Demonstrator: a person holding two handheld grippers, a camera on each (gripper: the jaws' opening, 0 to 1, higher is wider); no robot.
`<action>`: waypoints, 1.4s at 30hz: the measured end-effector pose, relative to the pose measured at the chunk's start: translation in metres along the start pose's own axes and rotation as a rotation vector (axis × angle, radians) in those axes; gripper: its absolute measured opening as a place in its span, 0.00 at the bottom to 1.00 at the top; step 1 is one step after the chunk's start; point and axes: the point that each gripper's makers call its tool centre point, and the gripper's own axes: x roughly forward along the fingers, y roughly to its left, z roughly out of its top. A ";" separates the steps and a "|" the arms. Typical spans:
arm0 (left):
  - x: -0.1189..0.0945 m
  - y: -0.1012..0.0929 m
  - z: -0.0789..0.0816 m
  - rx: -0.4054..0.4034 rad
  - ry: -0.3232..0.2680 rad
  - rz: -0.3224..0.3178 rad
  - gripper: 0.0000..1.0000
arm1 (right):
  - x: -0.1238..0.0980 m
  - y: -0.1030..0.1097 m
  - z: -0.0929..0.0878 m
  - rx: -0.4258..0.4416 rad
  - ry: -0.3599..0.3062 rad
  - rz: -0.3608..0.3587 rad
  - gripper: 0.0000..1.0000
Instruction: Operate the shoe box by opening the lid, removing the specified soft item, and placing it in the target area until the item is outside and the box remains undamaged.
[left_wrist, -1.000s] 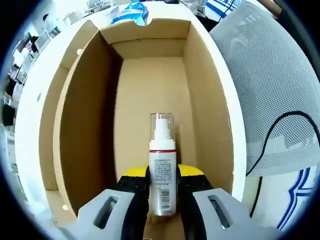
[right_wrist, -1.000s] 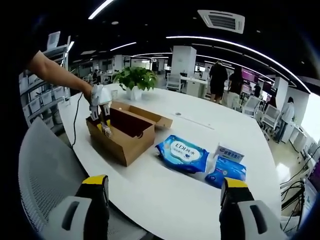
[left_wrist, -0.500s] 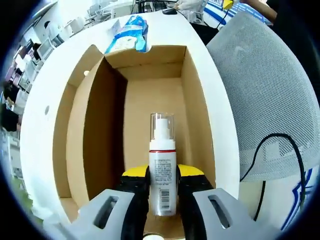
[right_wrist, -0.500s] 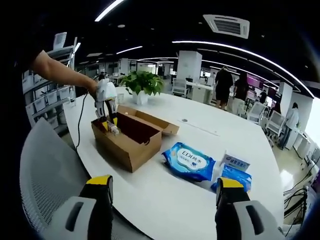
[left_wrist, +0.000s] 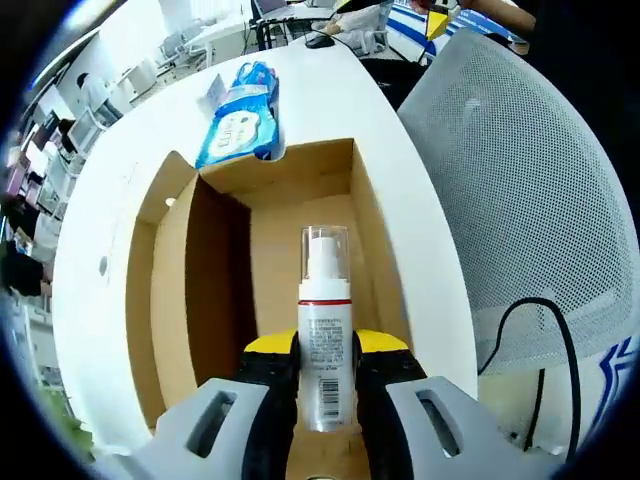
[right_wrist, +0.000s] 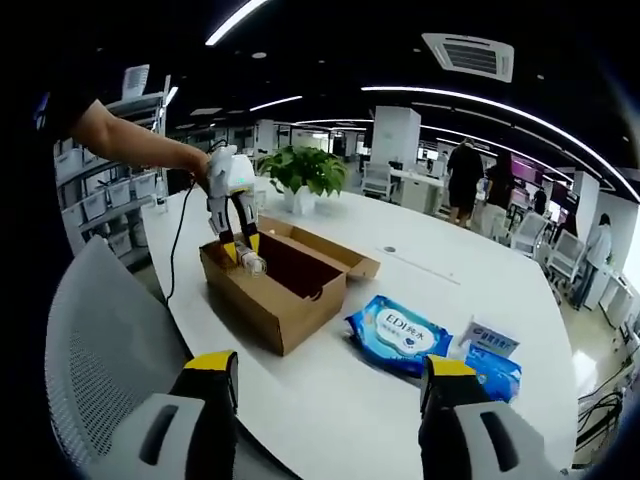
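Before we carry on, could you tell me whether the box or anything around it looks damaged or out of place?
Nothing stands out. The shoe box sits intact with its lid open, the left claw grips an upright spray bottle above it, and the wipes packs lie flat.

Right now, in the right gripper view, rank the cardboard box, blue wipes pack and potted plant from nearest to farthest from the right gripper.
1. cardboard box, ahead left on the table.
2. blue wipes pack, right of the box; close to call with it.
3. potted plant, behind the box.
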 end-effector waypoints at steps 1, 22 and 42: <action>-0.001 -0.001 0.004 0.008 -0.007 -0.001 0.19 | 0.002 0.002 0.002 -0.004 -0.004 0.006 0.71; -0.014 -0.020 0.061 0.143 -0.083 -0.039 0.19 | 0.019 0.034 0.026 -0.076 -0.074 0.106 0.55; -0.008 -0.049 0.109 0.234 -0.151 -0.122 0.19 | 0.030 0.063 0.039 -0.108 -0.116 0.191 0.43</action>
